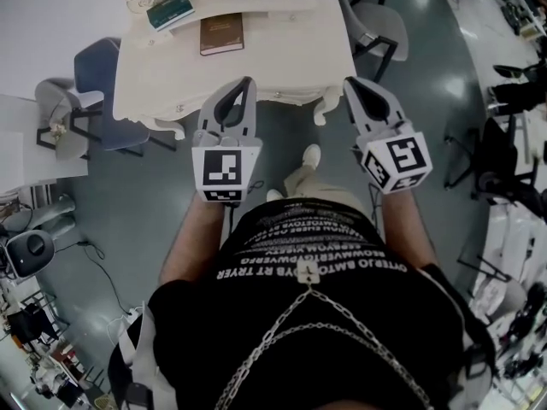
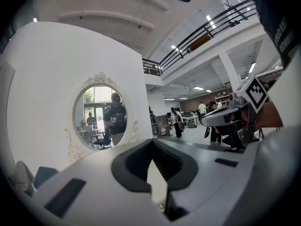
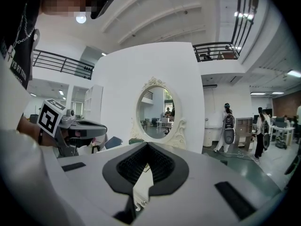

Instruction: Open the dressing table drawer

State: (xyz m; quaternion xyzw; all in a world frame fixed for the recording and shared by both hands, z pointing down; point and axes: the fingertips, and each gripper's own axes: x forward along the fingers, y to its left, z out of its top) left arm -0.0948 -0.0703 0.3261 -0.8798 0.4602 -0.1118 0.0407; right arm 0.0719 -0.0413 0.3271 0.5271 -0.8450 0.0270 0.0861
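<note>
Nearest, under my chin, is my black shirt [image 1: 299, 314]; ahead of it I hold the left gripper [image 1: 248, 84] and right gripper [image 1: 351, 84], each with its fingers pressed together on nothing. Beyond them stands the white desk [image 1: 282, 54] with its oval mirror [image 3: 155, 108]. The drawer should sit under the near edge [image 1: 291, 98], untouched. I judge this the approach: next I must part one pair of fingers and find the pull.

Counter [image 1: 162, 79] cream-white. Brown book [image 1: 222, 34]; teal book [image 1: 171, 11]. Chair [image 1: 96, 73] dark blue. Floor [image 1: 128, 203] grey-green. Left gripper [image 1: 249, 81], right gripper [image 1: 349, 82] pale grey, black-and-white square markers. Shirt [image 1: 299, 314] black, white lettering. Mirror frame [image 3: 155, 82] cream, scrollwork.
</note>
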